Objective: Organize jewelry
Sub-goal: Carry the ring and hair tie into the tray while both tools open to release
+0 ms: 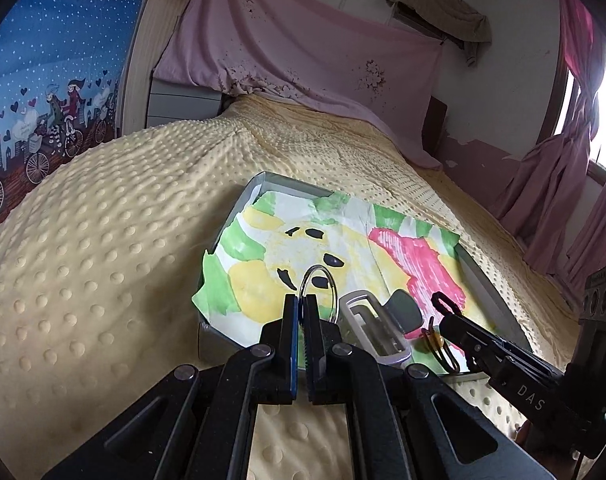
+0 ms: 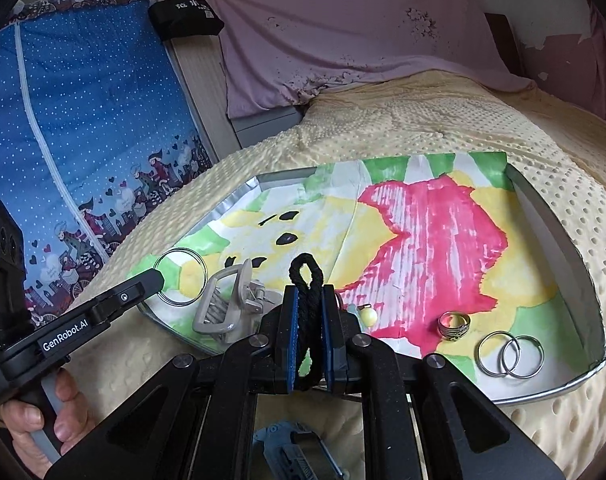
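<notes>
A grey tray [image 2: 559,236] lined with painted paper lies on the bed. My left gripper [image 1: 301,300] is shut on the edge of a thin clear bangle [image 1: 317,280], held over the tray's near-left corner; the right wrist view shows the same bangle [image 2: 181,276] at the left gripper's tip [image 2: 155,278]. My right gripper [image 2: 307,292] is shut on a black cord loop [image 2: 306,274] that sticks up past its fingertips. A white hair clip [image 2: 227,304], a yellow bead [image 2: 369,316], a silver band ring [image 2: 455,324] and two silver hoops [image 2: 509,354] lie in the tray.
The tray [image 1: 239,204] rests on a bumpy yellow blanket [image 1: 103,240]. A blue patterned wardrobe cover [image 2: 83,140] stands to the left and pink cloth [image 2: 343,32] hangs behind. A person's hand [image 2: 43,420] grips the left handle. A blue object [image 2: 295,452] lies under my right gripper.
</notes>
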Demonstrator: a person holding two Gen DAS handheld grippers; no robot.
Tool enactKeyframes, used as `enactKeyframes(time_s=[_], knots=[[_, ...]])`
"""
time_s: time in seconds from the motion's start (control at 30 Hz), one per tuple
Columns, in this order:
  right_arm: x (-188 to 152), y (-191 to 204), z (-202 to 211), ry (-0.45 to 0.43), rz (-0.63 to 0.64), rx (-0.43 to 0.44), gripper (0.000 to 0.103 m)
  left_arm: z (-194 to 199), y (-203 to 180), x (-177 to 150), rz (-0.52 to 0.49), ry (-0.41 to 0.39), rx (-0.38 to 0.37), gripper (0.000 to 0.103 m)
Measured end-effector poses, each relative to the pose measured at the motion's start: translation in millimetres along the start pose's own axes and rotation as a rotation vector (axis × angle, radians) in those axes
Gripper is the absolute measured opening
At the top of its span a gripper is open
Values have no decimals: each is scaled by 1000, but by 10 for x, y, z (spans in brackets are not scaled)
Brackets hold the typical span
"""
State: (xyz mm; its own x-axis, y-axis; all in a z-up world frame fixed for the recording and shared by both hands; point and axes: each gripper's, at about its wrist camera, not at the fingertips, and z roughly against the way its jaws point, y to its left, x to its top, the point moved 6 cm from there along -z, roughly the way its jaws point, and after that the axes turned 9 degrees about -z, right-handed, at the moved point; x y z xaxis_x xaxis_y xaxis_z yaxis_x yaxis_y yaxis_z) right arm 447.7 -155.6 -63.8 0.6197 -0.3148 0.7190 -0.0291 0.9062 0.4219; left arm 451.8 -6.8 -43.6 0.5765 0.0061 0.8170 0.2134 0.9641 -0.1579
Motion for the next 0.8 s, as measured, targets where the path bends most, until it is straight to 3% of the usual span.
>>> enactKeyframes(time_s=[0.3,0.43,0.6,0.67,0.8], knots=[[-44,9,-71,18,19,-25,13,-92,-51,-76,-43,33,17,3],[-40,6,-22,4,21,-35,32,-87,-44,-75,-33,33,12,3],[-24,-63,63,-6,11,-63,35,-67,-39,-80,-23,32,8,3],[-19,-92,105,-15,4,-73,46,-45,-49,-84,-26,31,9,4],[-11,-129,167,-23,-2,-87,47,1,-74,-92,-38,27,-2,10]])
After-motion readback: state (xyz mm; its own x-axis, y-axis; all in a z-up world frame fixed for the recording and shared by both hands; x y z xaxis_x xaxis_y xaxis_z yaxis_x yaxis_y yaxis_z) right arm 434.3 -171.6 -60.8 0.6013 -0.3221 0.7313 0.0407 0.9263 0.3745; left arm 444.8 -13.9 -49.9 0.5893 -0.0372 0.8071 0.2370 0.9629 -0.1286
